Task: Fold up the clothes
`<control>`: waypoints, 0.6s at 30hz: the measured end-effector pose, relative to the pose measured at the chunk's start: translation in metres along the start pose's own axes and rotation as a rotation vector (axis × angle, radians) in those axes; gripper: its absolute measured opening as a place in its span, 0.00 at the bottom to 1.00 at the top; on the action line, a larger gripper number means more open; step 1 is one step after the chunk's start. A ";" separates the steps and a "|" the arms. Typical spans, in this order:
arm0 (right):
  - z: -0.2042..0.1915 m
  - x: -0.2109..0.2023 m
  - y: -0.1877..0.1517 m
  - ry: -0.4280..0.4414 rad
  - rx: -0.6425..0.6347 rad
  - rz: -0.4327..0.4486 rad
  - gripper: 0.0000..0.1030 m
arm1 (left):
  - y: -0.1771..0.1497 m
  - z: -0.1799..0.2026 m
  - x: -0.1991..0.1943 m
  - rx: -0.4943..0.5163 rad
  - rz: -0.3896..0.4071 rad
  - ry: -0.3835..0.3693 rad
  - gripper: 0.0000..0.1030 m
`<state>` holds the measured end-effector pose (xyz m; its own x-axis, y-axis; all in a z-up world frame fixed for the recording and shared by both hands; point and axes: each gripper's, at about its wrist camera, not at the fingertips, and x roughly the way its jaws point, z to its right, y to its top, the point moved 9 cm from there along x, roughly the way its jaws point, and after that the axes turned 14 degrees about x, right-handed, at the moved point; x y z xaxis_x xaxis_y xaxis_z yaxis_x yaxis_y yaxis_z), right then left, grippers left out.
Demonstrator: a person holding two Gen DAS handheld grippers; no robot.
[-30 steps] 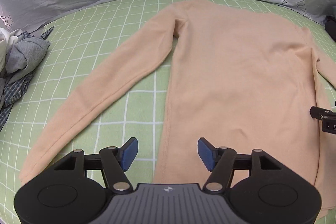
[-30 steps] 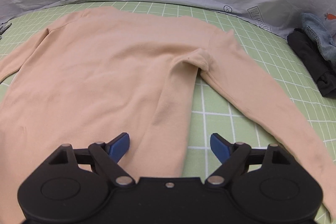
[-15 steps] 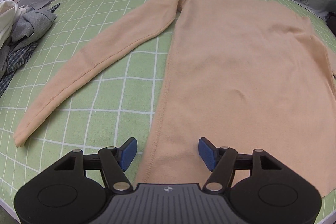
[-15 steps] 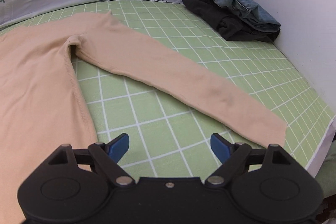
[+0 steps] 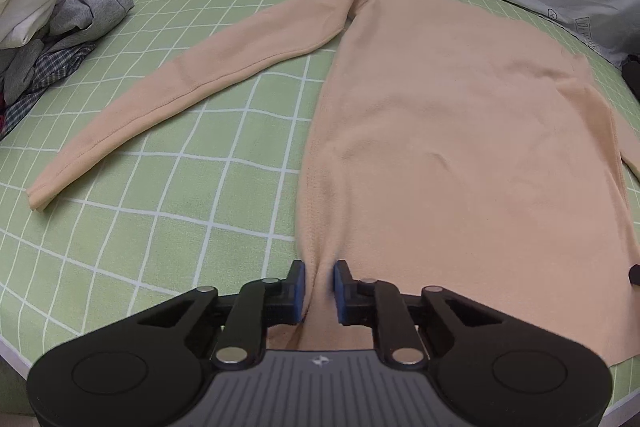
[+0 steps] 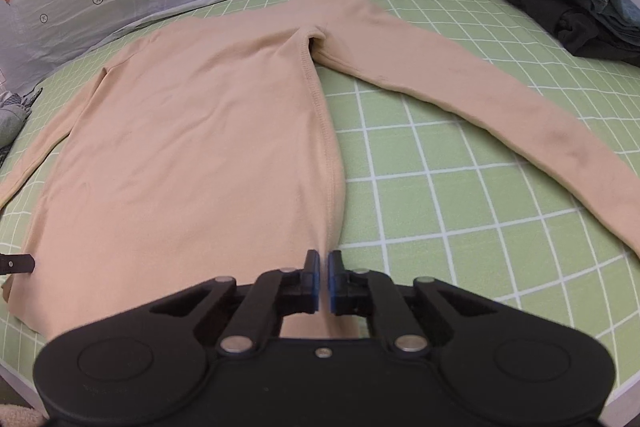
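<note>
Peach sweater [image 5: 460, 155] lies flat on the bed [image 5: 192, 187], sleeves spread, hem toward the claws. Left claw [image 5: 319, 285] pinches the hem's left corner, right claw [image 6: 324, 281] is closed on the right corner, likely to lift the hem for a fold. The hem edge under both claws is hidden; collar not discernible.

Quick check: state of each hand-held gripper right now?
Left hand-held gripper: closed on the peach top's hem corner.
Right hand-held gripper: closed on its other hem corner.
</note>
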<state>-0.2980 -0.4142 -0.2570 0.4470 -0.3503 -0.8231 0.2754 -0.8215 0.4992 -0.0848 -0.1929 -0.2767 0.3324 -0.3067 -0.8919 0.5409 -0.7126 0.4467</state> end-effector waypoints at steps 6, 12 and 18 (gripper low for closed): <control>0.008 -0.009 -0.005 0.036 -0.024 -0.037 0.07 | -0.009 0.009 -0.008 0.009 -0.036 0.067 0.12; 0.061 -0.030 0.038 -0.037 0.084 0.155 0.57 | -0.005 0.011 -0.020 -0.087 -0.017 0.073 0.27; 0.169 -0.030 0.079 -0.290 0.218 0.281 0.75 | 0.018 0.022 -0.029 -0.151 0.044 0.081 0.36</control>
<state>-0.4332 -0.5444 -0.2389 0.2135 -0.6593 -0.7209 -0.0217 -0.7410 0.6712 -0.1013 -0.2111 -0.2444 0.4160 -0.2795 -0.8654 0.6324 -0.5950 0.4961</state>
